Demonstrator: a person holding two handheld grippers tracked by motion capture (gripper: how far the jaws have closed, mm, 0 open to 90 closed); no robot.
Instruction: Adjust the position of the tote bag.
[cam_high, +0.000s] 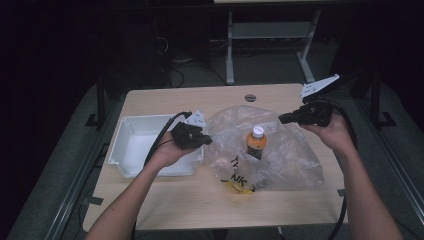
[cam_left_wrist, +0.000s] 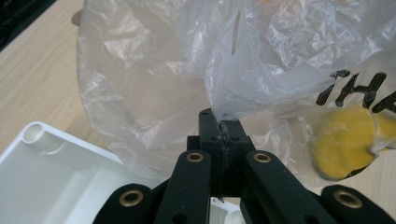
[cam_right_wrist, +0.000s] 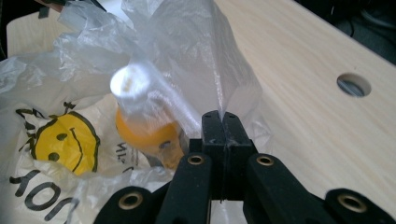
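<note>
Two grippers, each clenched on the film of one clear plastic bag (cam_high: 280, 150). Nearest the person's edge of the bench (cam_high: 200, 200) lies the bag's printed front, with black lettering and a yellow smiley face (cam_right_wrist: 65, 142). Left gripper (cam_high: 206, 140) pinches a fold at the bag's left side, jaws pressed together with film caught between them. Right gripper (cam_high: 282, 119) does the same at the bag's far right side, held a little above the bench. Between them stands one orange bottle (cam_high: 255, 142), white cap up, upright near the bench's middle; whether it stands inside the bag's mouth or merely on the film I cannot tell. One white tray (cam_high: 131, 131) sits by the left edge, empty. Judgement: both grips are made and the mouth is spread; lifting or closing the bag around the bottle is left. Farther back, one round hole (cam_high: 250, 97) near the far edge.
</note>
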